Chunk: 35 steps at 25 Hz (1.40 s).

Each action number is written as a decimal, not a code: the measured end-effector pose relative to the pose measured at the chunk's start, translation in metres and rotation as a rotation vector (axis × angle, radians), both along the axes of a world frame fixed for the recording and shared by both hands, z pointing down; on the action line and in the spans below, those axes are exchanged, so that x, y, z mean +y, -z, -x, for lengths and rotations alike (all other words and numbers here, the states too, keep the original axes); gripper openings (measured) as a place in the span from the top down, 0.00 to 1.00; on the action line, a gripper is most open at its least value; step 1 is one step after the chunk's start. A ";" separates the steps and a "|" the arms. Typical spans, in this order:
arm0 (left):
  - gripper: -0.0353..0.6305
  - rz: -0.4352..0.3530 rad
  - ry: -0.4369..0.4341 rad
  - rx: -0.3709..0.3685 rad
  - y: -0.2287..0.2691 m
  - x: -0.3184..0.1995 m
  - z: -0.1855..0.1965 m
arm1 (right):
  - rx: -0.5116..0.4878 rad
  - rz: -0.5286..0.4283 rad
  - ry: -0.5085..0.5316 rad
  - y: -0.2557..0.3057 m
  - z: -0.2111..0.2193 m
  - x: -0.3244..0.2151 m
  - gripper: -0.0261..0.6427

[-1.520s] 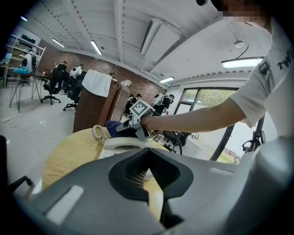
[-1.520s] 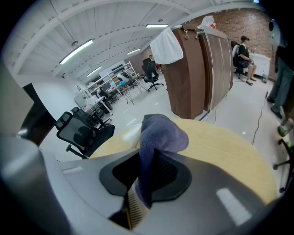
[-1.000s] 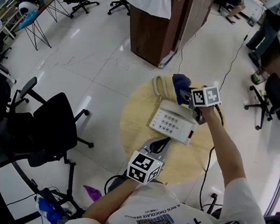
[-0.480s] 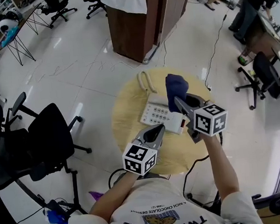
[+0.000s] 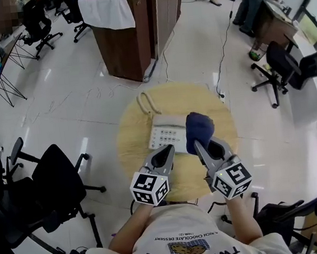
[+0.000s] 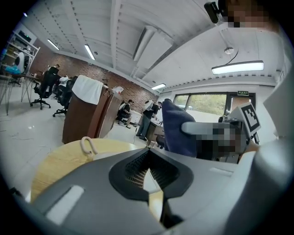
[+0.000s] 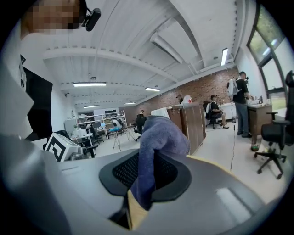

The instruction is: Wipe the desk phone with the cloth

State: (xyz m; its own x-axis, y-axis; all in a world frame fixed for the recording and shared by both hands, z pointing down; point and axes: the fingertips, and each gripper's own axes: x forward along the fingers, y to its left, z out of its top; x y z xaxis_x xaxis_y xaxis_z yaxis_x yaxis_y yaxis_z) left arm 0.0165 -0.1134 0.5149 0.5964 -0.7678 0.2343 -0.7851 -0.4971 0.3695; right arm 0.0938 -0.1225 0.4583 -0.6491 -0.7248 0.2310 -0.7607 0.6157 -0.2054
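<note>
The white desk phone lies on a round yellow table. Its handset rests off the cradle at the far left, also visible as the handset in the left gripper view. My right gripper is shut on a dark blue cloth, which bunches up over the phone's right end. I cannot tell if the cloth touches the phone. In the right gripper view the cloth sticks up from between the jaws of the right gripper. My left gripper hovers near the phone's front edge, shut and empty; the left gripper holds nothing.
A brown wooden cabinet draped with a white towel stands beyond the table. A black office chair is at the left and more chairs at the right. A cable runs across the glossy floor.
Both grippers have drawn back toward the person. The right one carried the cloth from beyond the phone's far right to over its right end. The left stayed shut.
</note>
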 end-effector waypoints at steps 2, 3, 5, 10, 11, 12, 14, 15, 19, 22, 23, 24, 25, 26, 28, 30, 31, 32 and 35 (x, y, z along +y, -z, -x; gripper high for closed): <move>0.96 -0.011 -0.016 -0.013 0.001 0.001 -0.002 | -0.005 -0.006 -0.047 -0.003 -0.008 0.008 0.86; 0.96 -0.013 -0.023 -0.015 0.001 0.002 -0.003 | -0.008 -0.007 -0.069 -0.005 -0.012 0.012 0.86; 0.96 -0.014 -0.031 -0.009 0.002 0.003 -0.005 | -0.007 -0.009 -0.104 -0.008 -0.019 0.018 0.86; 0.96 -0.031 -0.042 -0.003 0.006 0.003 -0.003 | 0.022 -0.031 -0.133 -0.011 -0.021 0.040 0.86; 0.96 -0.034 -0.043 -0.001 0.008 0.003 -0.001 | 0.026 -0.028 -0.137 -0.013 -0.021 0.043 0.86; 0.96 -0.039 -0.043 0.001 0.010 0.003 0.000 | 0.028 -0.025 -0.141 -0.015 -0.020 0.047 0.86; 0.96 -0.051 -0.045 0.004 0.014 0.005 0.001 | 0.037 -0.026 -0.147 -0.017 -0.019 0.053 0.86; 0.96 -0.058 -0.047 0.005 0.017 0.006 0.001 | 0.045 -0.029 -0.147 -0.017 -0.018 0.055 0.86; 0.96 -0.075 -0.053 0.017 0.025 0.011 0.000 | 0.076 -0.039 -0.130 -0.020 -0.012 0.062 0.86; 0.96 -0.076 -0.055 0.026 0.027 0.017 -0.001 | 0.078 -0.026 -0.121 -0.023 -0.009 0.066 0.86; 0.96 -0.077 -0.055 0.026 0.028 0.018 -0.001 | 0.068 -0.016 -0.121 -0.023 -0.008 0.067 0.86; 0.96 -0.078 -0.056 0.024 0.029 0.019 -0.001 | 0.060 -0.010 -0.119 -0.023 -0.007 0.068 0.86; 0.96 -0.079 -0.056 0.023 0.029 0.019 -0.001 | 0.059 -0.011 -0.115 -0.023 -0.006 0.068 0.86; 0.96 -0.079 -0.057 0.021 0.029 0.019 -0.001 | 0.062 -0.014 -0.110 -0.023 -0.005 0.068 0.86; 0.96 -0.076 -0.060 0.021 0.029 0.020 -0.001 | 0.062 -0.017 -0.104 -0.024 -0.004 0.069 0.86; 0.96 -0.074 -0.062 0.018 0.029 0.022 0.001 | 0.055 -0.017 -0.109 -0.024 -0.004 0.069 0.86; 0.96 -0.073 -0.062 0.016 0.028 0.022 0.002 | 0.051 -0.017 -0.114 -0.024 -0.004 0.068 0.86; 0.96 -0.072 -0.061 0.014 0.028 0.023 0.003 | 0.048 -0.017 -0.118 -0.023 -0.004 0.068 0.86; 0.96 -0.072 -0.062 0.012 0.029 0.027 0.003 | 0.043 -0.023 -0.115 -0.023 -0.004 0.071 0.86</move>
